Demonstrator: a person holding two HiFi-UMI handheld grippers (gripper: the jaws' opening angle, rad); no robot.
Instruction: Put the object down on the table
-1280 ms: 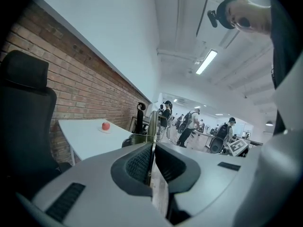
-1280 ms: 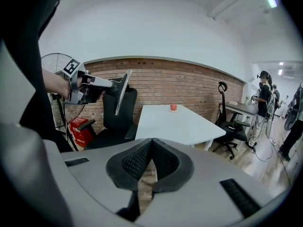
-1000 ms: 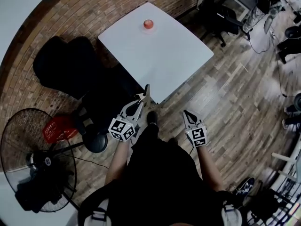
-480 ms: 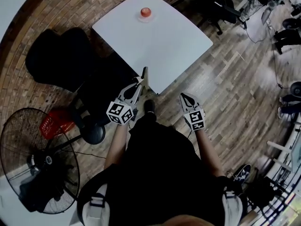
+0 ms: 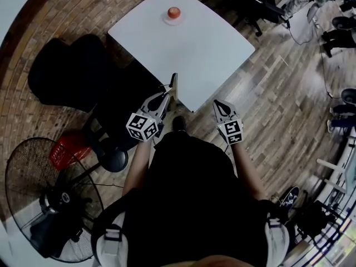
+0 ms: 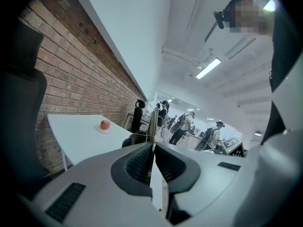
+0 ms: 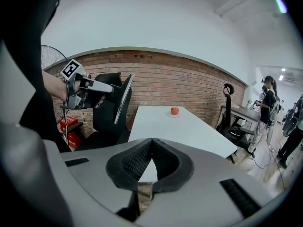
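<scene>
Left gripper (image 5: 165, 95) jaws clamp a thin flat panel (image 5: 173, 82); right gripper (image 5: 219, 104) clenched, empty. Best: reach far over the white table (image 5: 194, 49), lay panel flat, then release.

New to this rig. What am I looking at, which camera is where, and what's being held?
No robot: a person holds a claw in each hand. The head view looks down from the person's head; each gripper view rides on a claw, looking along its jaws. The left claw is shut on a thin flat panel, held by the near edge of the white table. The right claw is shut, empty. Far across the table sits a red round fruit.
</scene>
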